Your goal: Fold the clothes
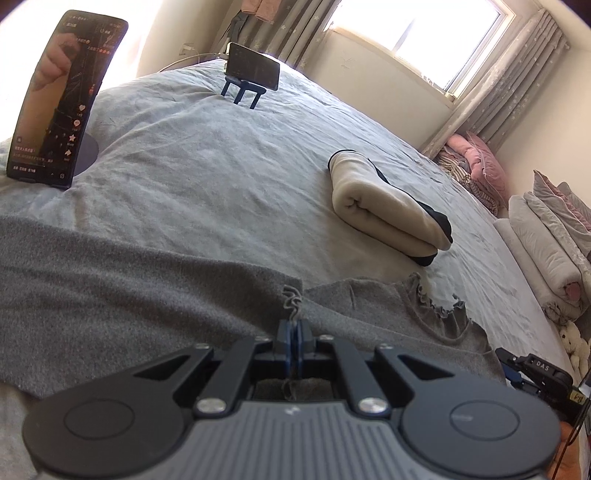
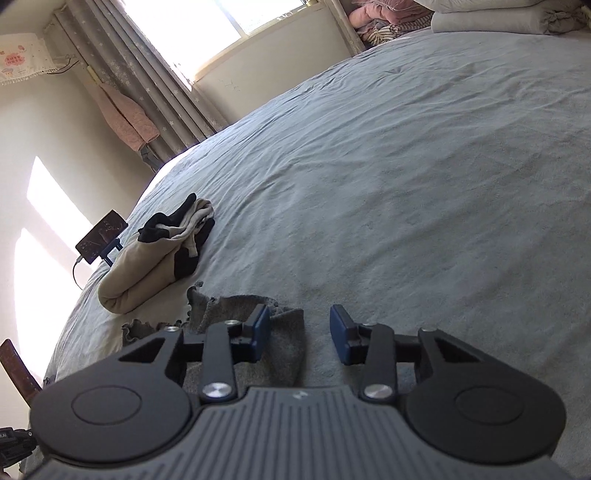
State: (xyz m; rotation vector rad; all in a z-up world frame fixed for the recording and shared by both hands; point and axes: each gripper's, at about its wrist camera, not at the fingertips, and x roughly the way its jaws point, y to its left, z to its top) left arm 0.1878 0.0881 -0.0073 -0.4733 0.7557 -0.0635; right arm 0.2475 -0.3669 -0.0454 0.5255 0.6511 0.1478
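Observation:
A grey knit garment point(image 1: 147, 288) with a frilled edge lies spread on the pale blue bed sheet point(image 1: 221, 166). My left gripper point(image 1: 294, 332) is shut on a bit of that frilled edge, and the fabric runs back between its fingers. In the right wrist view a corner of the grey garment point(image 2: 284, 350) lies under and between the jaws of my right gripper point(image 2: 300, 325). Those jaws stand apart, and the blue pads point(image 2: 338, 325) do not press on the cloth. A folded cream garment with black trim point(image 1: 384, 214) point(image 2: 147, 266) lies farther up the bed.
A phone point(image 1: 59, 99) stands on a round base at the left. A second phone point(image 1: 253, 68) point(image 2: 101, 236) sits on a blue stand at the far end. Rolled white bedding point(image 1: 543, 240) and pink pillows point(image 1: 476, 162) line the right side, below a curtained window point(image 1: 424, 33).

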